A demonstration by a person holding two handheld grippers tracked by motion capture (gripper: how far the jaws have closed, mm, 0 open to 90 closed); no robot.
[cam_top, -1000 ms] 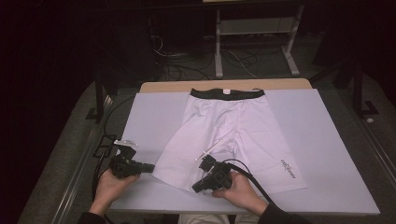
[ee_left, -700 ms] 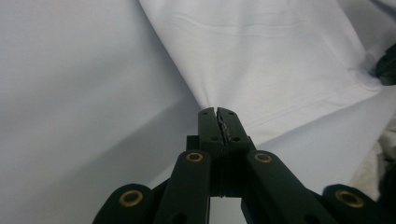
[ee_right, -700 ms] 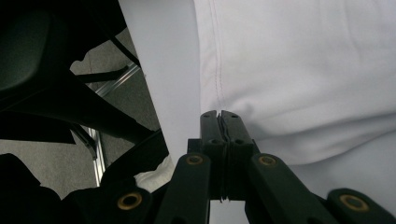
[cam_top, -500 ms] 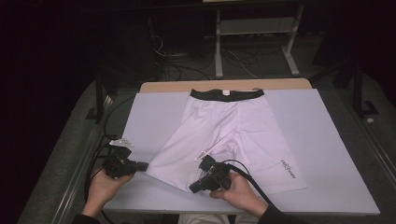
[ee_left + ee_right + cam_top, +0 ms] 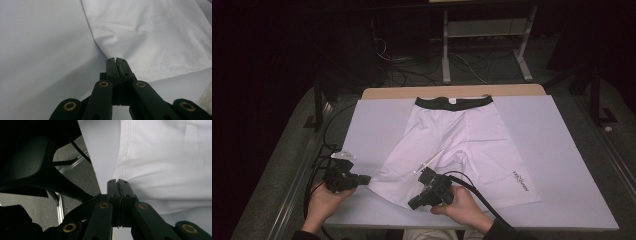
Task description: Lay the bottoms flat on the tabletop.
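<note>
I keep both claws clenched at the lower-left leg hem of the white stretch-fabric shorts, left claw and right claw seemingly pinching cloth to fold it.

From up high I can't read the small dark print on the white shorts; it's too tiny. My right gripper covers part of the near leg hem. In both gripper views the shorts run past the frame edges, and I can't tell whether cloth sits between the pressed-together jaws
</note>
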